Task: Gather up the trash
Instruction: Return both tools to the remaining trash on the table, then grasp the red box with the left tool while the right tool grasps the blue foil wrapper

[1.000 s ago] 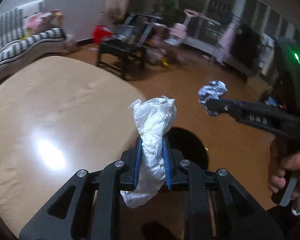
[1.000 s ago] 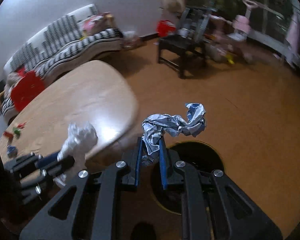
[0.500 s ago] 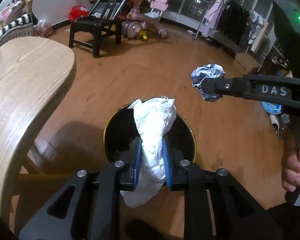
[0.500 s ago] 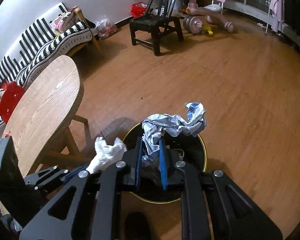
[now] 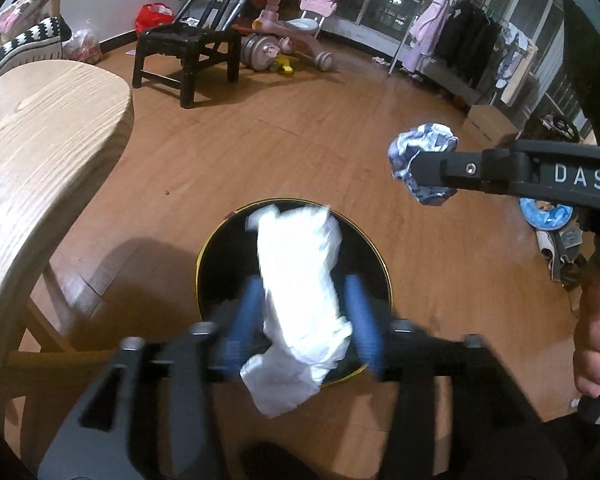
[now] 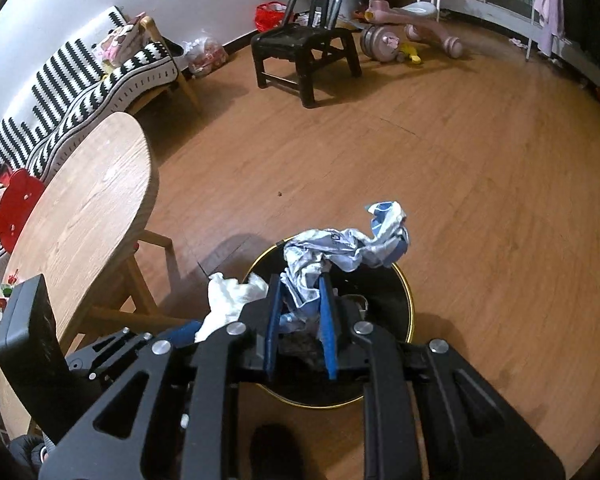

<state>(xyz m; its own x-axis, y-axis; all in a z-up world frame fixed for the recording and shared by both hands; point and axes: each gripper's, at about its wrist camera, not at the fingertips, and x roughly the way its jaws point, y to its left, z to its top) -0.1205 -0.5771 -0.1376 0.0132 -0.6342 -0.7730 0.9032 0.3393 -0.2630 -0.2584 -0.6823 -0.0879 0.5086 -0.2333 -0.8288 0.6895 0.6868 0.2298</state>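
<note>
Red bag (image 6: 15,207) on table, right view only.

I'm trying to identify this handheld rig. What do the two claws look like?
Both are matte black plastic with triangular cut-outs, silver screws and blue pads. The right claw bears white letters "DAS" on its side. The left claw has the same build. No cables show.

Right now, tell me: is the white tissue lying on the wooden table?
No: in the left wrist view the white tissue hangs between the opening left gripper over the black bin, beside the wooden table.
</note>
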